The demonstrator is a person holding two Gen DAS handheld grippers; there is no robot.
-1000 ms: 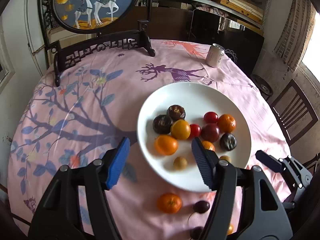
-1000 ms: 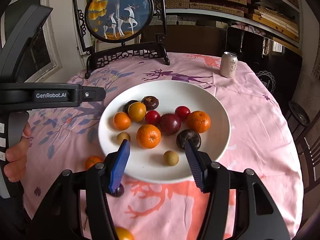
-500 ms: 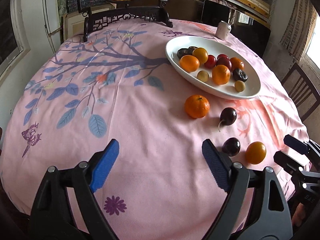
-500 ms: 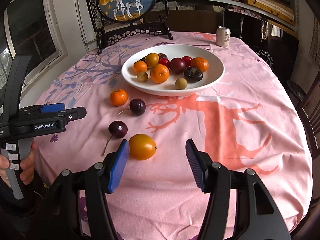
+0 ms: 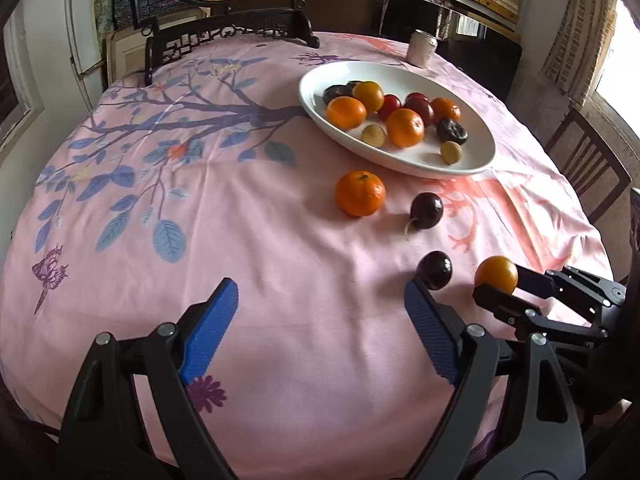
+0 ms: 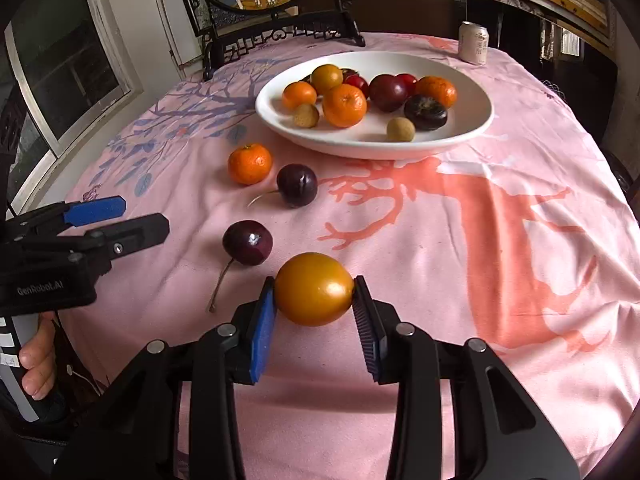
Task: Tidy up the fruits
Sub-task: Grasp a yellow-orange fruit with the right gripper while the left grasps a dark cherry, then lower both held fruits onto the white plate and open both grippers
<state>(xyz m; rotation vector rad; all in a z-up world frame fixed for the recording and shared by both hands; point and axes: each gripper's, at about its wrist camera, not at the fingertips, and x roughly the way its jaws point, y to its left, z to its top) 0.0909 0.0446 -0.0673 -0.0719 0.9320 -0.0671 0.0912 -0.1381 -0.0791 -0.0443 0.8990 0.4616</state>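
My right gripper (image 6: 314,300) is shut on a yellow-orange fruit (image 6: 314,289) low over the pink tablecloth; the fruit (image 5: 496,274) also shows between its fingers in the left wrist view. My left gripper (image 5: 320,320) is open and empty above the cloth, left of a dark cherry (image 5: 435,265). That cherry (image 6: 248,243), a second dark cherry (image 6: 297,185) and a mandarin (image 6: 250,163) lie loose on the cloth. A white plate (image 6: 460,136) behind them holds several mandarins, dark plums, red fruits and small tan fruits.
A drink can (image 6: 474,43) stands behind the plate. A framed deer screen on a black stand (image 6: 276,36) is at the table's far edge. A wooden chair (image 5: 588,168) is at the right. The table's near edge is close under both grippers.
Both grippers pulled back from the plate to the near side of the table. My right gripper came down around the yellow-orange fruit and closed on it. The left stayed open.
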